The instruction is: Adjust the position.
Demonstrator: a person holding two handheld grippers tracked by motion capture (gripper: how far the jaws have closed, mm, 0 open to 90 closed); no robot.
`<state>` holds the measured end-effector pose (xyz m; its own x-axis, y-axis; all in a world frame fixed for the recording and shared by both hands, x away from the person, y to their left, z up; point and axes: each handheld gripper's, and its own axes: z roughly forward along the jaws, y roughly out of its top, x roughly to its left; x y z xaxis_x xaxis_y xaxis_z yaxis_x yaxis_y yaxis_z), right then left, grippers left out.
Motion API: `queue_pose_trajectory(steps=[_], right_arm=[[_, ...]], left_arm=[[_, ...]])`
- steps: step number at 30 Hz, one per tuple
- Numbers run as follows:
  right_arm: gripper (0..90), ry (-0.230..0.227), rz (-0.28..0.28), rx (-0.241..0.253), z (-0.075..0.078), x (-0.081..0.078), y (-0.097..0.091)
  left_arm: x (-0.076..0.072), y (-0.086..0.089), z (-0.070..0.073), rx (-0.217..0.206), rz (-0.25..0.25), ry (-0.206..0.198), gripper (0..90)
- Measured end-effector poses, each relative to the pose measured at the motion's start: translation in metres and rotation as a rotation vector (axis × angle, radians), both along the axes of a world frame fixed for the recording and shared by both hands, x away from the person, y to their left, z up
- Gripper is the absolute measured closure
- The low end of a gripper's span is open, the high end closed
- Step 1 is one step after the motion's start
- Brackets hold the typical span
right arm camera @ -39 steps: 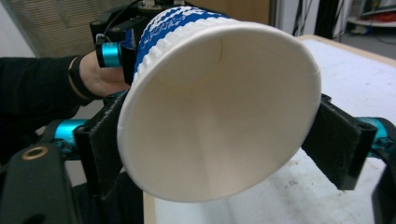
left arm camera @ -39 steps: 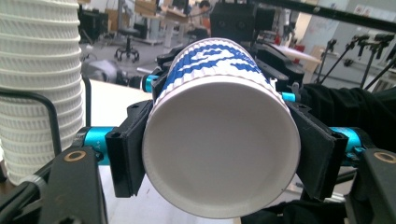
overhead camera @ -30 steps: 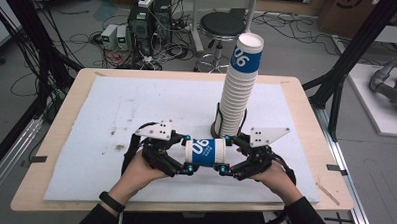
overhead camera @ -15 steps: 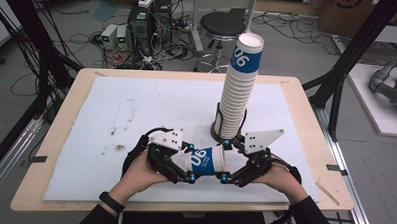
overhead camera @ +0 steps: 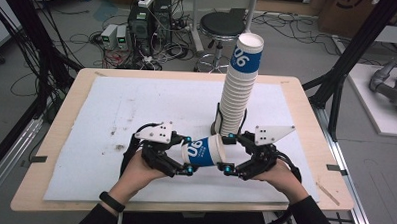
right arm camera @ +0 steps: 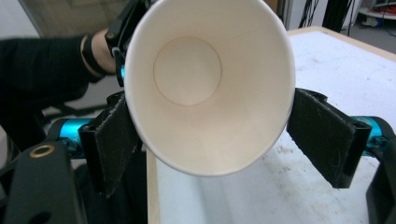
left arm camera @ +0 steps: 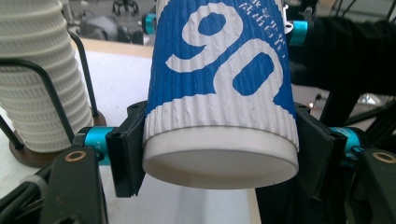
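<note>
A blue-and-white paper cup (overhead camera: 203, 151) marked "06" lies on its side above the white mat, between my two grippers. My left gripper (overhead camera: 187, 155) is shut on its base end; in the left gripper view both pads press the ribbed wall of the cup (left arm camera: 219, 88). My right gripper (overhead camera: 228, 154) stands open around the cup's rim. In the right gripper view the open mouth of the cup (right arm camera: 205, 84) faces me; the left pad (right arm camera: 114, 140) is at the rim and the right pad (right arm camera: 322, 135) stands slightly off it.
A tall stack of the same cups (overhead camera: 240, 88) stands in a black wire holder just behind my grippers. The white mat (overhead camera: 136, 105) covers a wooden table (overhead camera: 307, 96). Cables, a stool and electronics lie on the floor beyond.
The cup has tilted, its rim swinging toward the far side. My left gripper has shifted slightly left and both hands have turned a little.
</note>
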<state>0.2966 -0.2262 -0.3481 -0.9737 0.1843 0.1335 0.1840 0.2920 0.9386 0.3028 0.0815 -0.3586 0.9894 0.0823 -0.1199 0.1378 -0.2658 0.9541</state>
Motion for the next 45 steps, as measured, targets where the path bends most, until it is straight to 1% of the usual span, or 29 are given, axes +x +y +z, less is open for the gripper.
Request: queue_pose_trajectory(steps=[3, 5, 7, 10, 11, 14, 17, 18, 19, 20, 21, 25, 26, 27, 28, 30, 31, 32, 33, 34, 36, 38, 39, 40, 41, 42, 43, 44, 45], right_arm=[[18.2, 0.027, -0.012, 0.039, -0.001, 0.0, 0.002], [18.2, 0.045, -0.018, 0.071, -0.002, 0.0, 0.005], [18.2, 0.053, -0.024, 0.097, -0.003, -0.002, 0.007], [19.4, 0.044, -0.019, 0.11, -0.003, -0.002, 0.009], [20.3, 0.043, -0.015, 0.108, -0.003, -0.002, 0.008], [21.5, 0.032, -0.001, 0.091, -0.003, -0.001, 0.007], [22.4, 0.026, 0.009, 0.073, -0.003, -0.001, 0.007], [22.7, 0.03, 0.01, 0.065, -0.003, -0.001, 0.006], [22.7, 0.03, 0.01, 0.065, -0.003, -0.001, 0.006], [23.0, 0.011, 0.004, 0.033, -0.002, -0.001, 0.006], [23.0, 0.011, 0.004, 0.033, -0.002, -0.001, 0.006], [23.2, -0.019, 0.007, -0.034, 0.0, -0.003, 0.007], [23.2, -0.03, 0.009, -0.054, 0.001, -0.003, 0.008], [23.2, -0.029, 0.015, -0.064, 0.001, -0.003, 0.008], [23.2, -0.031, 0.019, -0.073, 0.001, -0.004, 0.009], [23.1, -0.036, 0.025, -0.085, 0.001, -0.005, 0.01], [22.9, -0.044, 0.027, -0.088, 0.001, -0.005, 0.011], [21.8, -0.04, 0.029, -0.087, 0.001, -0.006, 0.012], [20.2, -0.049, 0.029, -0.09, 0.001, -0.006, 0.012], [19.3, -0.046, 0.026, -0.086, 0.001, -0.007, 0.013], [18.5, -0.038, 0.013, -0.054, 0.001, -0.007, 0.012], [18.3, -0.014, 0.006, -0.013, 0.002, -0.006, 0.011], [18.2, -0.004, 0.004, 0.003, 0.002, -0.006, 0.01], [18.2, 0.0, 0.002, 0.016, 0.002, -0.006, 0.01], [18.2, 0.004, -0.002, 0.036, 0.002, -0.006, 0.01], [18.3, 0.009, -0.008, 0.063, 0.001, -0.007, 0.011], [18.2, 0.011, -0.01, 0.081, 0.001, -0.006, 0.011], [18.3, 0.016, -0.018, 0.098, 0.001, -0.007, 0.012], [18.2, 0.022, -0.022, 0.112, 0.001, -0.007, 0.013]], left_arm=[[0.001, 0.001, -0.002, -0.068, 0.004, 0.021, 29.6], [0.001, 0.0, -0.003, -0.09, 0.001, 0.027, 29.6], [0.0, -0.002, -0.004, -0.091, 0.004, 0.022, 29.6], [-0.002, -0.004, -0.004, -0.065, 0.003, 0.016, 29.5], [-0.002, -0.006, -0.005, -0.045, 0.0, 0.017, 29.5], [-0.004, -0.009, -0.004, -0.003, -0.001, 0.016, 29.4], [-0.005, -0.011, -0.002, 0.054, 0.001, -0.003, 28.8], [-0.006, -0.012, -0.001, 0.084, 0.002, -0.014, 28.2], [-0.006, -0.012, -0.001, 0.084, 0.002, -0.014, 26.9], [-0.007, -0.014, 0.001, 0.139, 0.003, -0.034, 25.3], [-0.007, -0.014, 0.001, 0.139, 0.003, -0.034, 24.1], [-0.009, -0.019, 0.002, 0.204, 0.003, -0.051, 22.8], [-0.009, -0.02, 0.001, 0.214, 0.001, -0.058, 22.7], [-0.01, -0.022, 0.0, 0.22, 0.005, -0.054, 22.7], [-0.01, -0.023, 0.0, 0.235, 0.003, -0.06, 22.8], [-0.011, -0.025, -0.002, 0.242, 0.002, -0.056, 24.8], [-0.011, -0.026, -0.003, 0.245, -0.003, -0.059, 29.6], [-0.011, -0.026, -0.005, 0.244, -0.009, -0.06, 29.8], [-0.011, -0.026, -0.006, 0.228, -0.015, -0.056, 29.9], [-0.01, -0.025, -0.007, 0.208, -0.012, -0.063, 29.9], [-0.009, -0.023, -0.008, 0.172, -0.013, -0.065, 30.0], [-0.009, -0.021, -0.008, 0.124, -0.004, -0.053, 30.1], [-0.009, -0.021, -0.008, 0.11, -0.001, -0.047, 30.1], [-0.008, -0.02, -0.009, 0.082, 0.001, -0.043, 30.1], [-0.008, -0.019, -0.01, 0.039, 0.006, -0.032, 30.1], [-0.008, -0.018, -0.01, 0.019, 0.008, -0.026, 30.2], [-0.008, -0.018, -0.011, 0.003, 0.01, -0.023, 30.2], [-0.008, -0.018, -0.012, -0.001, 0.016, -0.025, 30.2], [-0.008, -0.019, -0.012, 0.004, 0.012, -0.03, 30.2]])
